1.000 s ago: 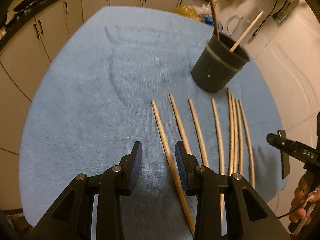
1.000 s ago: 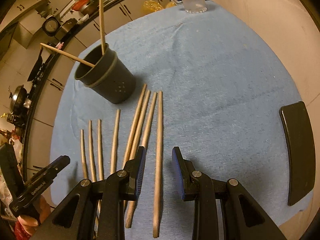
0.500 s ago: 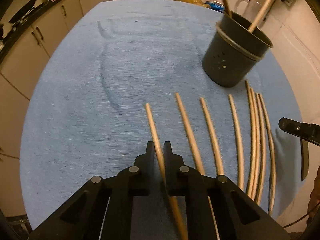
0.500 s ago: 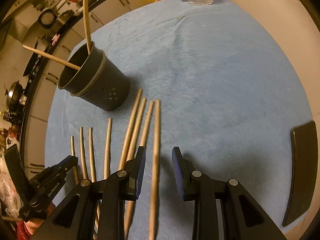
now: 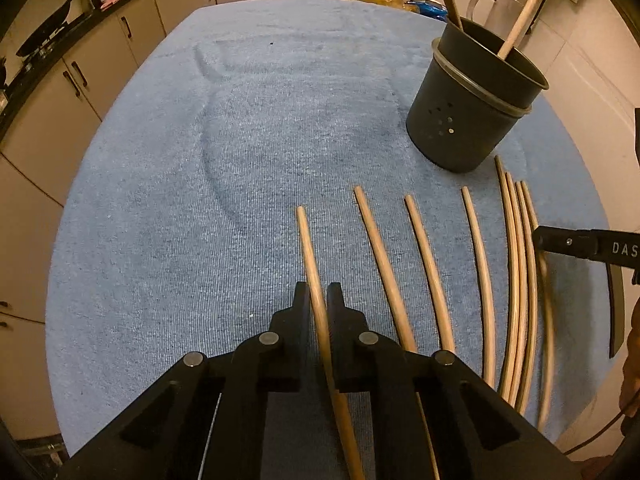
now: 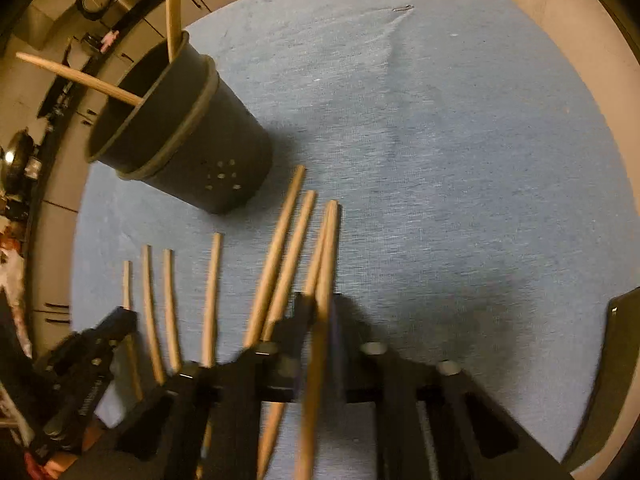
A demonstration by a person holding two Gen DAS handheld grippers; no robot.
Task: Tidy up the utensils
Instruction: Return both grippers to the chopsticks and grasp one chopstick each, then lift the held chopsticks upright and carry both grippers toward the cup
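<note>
Several wooden chopsticks lie in a row on a blue towel [image 5: 200, 160]. My left gripper [image 5: 319, 296] is shut on the leftmost chopstick [image 5: 308, 248] of the row, pads pinching its shaft. My right gripper [image 6: 318, 304] is shut on the rightmost chopstick [image 6: 326, 256], which looks blurred and lifted slightly off the cloth. A dark round utensil holder [image 5: 464, 120] stands behind the row with two chopsticks [image 5: 520, 16] leaning in it; it also shows in the right wrist view as the holder [image 6: 200, 152]. The other gripper [image 5: 588, 246] enters the left wrist view at the right edge.
A glass jug [image 5: 492, 4] stands behind the holder. A dark flat object [image 6: 616, 380] lies at the towel's right edge. Kitchen cabinets [image 5: 80, 76] run beyond the towel on the left. A wide bare stretch of towel lies left of the chopsticks.
Both grippers came down onto the row and went from open to shut, the left first on the leftmost chopstick, the right just now on the rightmost one.
</note>
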